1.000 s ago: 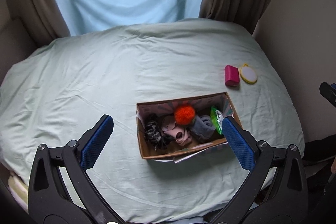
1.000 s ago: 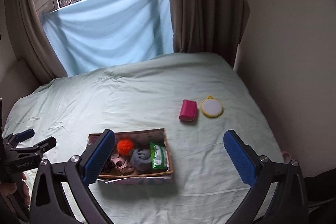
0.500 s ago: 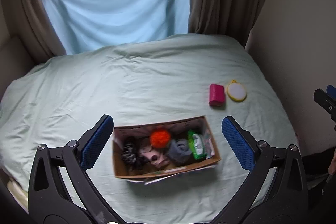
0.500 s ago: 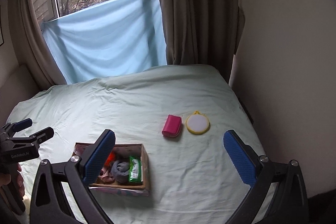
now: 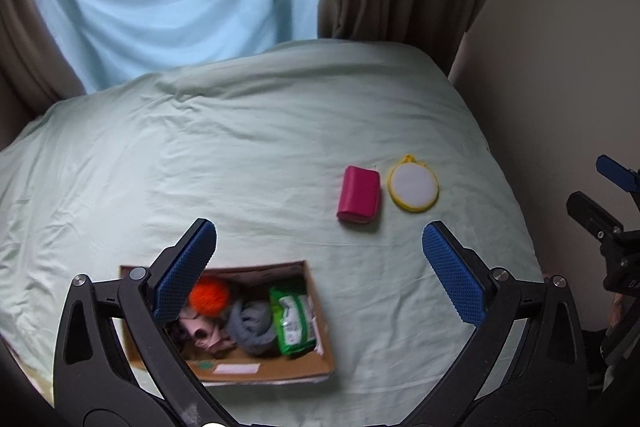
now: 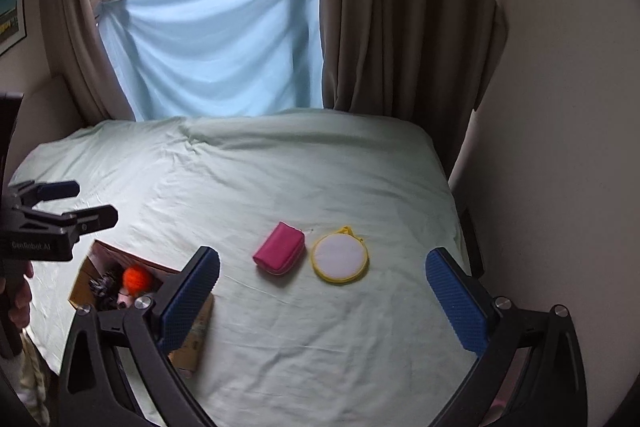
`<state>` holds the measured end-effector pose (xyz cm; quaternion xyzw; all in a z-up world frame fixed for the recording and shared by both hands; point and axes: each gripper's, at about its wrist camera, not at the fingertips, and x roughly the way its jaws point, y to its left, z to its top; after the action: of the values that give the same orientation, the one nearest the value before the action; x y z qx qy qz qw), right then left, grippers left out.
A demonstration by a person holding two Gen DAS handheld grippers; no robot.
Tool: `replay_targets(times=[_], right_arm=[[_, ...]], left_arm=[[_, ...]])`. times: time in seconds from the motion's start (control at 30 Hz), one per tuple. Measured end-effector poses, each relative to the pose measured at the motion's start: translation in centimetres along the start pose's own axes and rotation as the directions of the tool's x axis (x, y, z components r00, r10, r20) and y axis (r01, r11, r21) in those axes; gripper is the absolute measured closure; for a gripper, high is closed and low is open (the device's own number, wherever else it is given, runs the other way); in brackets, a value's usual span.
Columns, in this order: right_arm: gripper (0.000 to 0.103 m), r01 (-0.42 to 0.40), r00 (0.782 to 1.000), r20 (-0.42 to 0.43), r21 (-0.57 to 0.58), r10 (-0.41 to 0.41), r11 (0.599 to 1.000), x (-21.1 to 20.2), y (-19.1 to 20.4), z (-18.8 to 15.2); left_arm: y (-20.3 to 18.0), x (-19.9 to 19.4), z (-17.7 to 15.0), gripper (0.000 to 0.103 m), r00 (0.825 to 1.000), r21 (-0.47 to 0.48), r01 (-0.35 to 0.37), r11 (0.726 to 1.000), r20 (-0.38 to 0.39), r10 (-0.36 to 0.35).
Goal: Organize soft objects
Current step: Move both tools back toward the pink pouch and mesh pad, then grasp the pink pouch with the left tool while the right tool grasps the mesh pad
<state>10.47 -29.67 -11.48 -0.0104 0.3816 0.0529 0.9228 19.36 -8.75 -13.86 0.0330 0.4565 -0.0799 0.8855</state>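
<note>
A cardboard box sits near the front of the bed, holding an orange pom-pom, a grey rolled sock, a green packet and pinkish pieces. A pink pouch and a round white pad with a yellow rim lie side by side on the sheet to the right. My left gripper hangs open above the box's right end. My right gripper stands open, empty, just short of the pouch and pad.
The bed is covered by a pale green sheet. A light blue cloth hangs over the window, with brown curtains beside it. A wall runs close along the bed's right edge. A person's hand holds the left gripper's handle.
Both grippers pulled back and swung right; the box slid to the lower left of both views, and the pouch and pad now sit between the right gripper's fingers' line of sight.
</note>
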Motion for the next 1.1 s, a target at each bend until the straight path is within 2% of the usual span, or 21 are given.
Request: replay_targets(times=[0.4, 0.67, 0.93, 1.1], right_arm=[[0.0, -0.088, 0.993, -0.079, -0.07, 0.082, 0.994, 13.8, -4.2, -2.5], [0.0, -0.147, 0.978, -0.171, -0.159, 0.12, 0.976, 23.5, -4.6, -4.3], [0.0, -0.214, 0.954, -0.254, -0.211, 0.158, 0.954, 30.7, -4.3, -5.9], [0.0, -0.229, 0.944, -0.289, -0.227, 0.159, 0.947, 33.5, -4.1, -6.5]], left_arm=[[-6.2, 17.3, 3.4, 0.0, 0.985, 0.116, 0.074, 0.991, -0.163, -0.054], [-8.0, 29.0, 3.0, 0.001, 0.95, 0.156, 0.131, 0.979, -0.304, -0.078], [-8.6, 36.2, 1.4, 0.003, 0.914, 0.171, 0.149, 0.974, -0.399, -0.07], [-8.4, 38.5, 0.5, 0.008, 0.902, 0.185, 0.147, 0.972, -0.428, -0.055]])
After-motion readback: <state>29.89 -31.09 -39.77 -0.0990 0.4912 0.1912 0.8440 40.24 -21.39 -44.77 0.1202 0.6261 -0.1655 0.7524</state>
